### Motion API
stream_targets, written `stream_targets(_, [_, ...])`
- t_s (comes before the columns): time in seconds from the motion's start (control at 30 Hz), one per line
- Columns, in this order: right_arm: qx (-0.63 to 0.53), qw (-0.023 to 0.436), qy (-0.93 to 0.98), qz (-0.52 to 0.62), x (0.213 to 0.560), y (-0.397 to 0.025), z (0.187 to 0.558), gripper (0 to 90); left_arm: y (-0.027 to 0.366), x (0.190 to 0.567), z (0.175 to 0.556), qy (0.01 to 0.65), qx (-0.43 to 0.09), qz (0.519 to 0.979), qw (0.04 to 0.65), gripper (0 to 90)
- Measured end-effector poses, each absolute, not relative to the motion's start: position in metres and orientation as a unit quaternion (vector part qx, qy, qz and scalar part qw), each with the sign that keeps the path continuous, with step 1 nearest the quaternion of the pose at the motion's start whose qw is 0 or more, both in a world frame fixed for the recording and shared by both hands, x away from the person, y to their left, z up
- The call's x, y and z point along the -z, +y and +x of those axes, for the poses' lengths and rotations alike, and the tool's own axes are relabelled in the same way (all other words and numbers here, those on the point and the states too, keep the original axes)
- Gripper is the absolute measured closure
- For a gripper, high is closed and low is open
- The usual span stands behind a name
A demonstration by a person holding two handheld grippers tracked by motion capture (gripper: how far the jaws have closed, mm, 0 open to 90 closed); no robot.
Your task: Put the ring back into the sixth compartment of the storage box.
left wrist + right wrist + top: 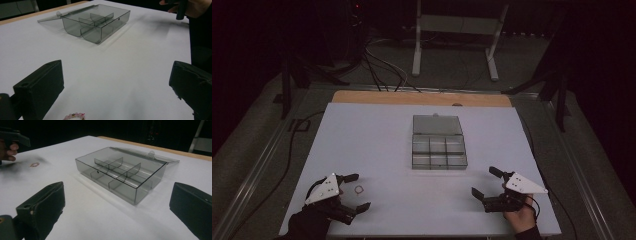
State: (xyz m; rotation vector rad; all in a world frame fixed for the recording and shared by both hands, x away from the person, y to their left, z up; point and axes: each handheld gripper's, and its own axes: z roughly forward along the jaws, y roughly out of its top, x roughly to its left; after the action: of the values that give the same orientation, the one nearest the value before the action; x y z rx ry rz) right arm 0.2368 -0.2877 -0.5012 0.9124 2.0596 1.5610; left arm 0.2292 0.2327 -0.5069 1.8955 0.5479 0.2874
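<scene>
A small pink bead bracelet (359, 189) lies flat on the white table (377, 135), between the wide-apart jaws of my left gripper (358, 192) at the near left. In the left gripper view the bracelet (74, 116) sits at the bottom edge, and the left gripper (116, 68) is open with nothing held. A smoky clear compartment box (439, 152) stands at the table's middle, its lid (437, 125) folded back flat. My right gripper (484, 181) is open at the near right and faces the box (120, 172). The box's compartments look empty.
A wooden strip (422, 98) runs along the table's far edge. Cables (382, 67) and a white stand (457, 30) lie on the dark floor beyond. The bracelet (34, 164) shows small at the far left of the right gripper view, below the other hand (8, 151).
</scene>
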Motion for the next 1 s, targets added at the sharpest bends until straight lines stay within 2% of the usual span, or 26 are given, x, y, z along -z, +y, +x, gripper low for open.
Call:
stream_targets(0.73, [-0.561, 0.208, 0.733, 0.324, 0.498, -0.287, 0.235, 0.0, 0.229, 0.503, 0.226, 0.207, -0.113, 0.811, 0.535, 0.7])
stream_targets(1.0, [-0.566, 0.206, 0.729, 0.326, 0.498, -0.288, 0.235, 0.0, 0.225, 0.496, 0.225, 0.207, -0.117, 0.804, 0.545, 0.7])
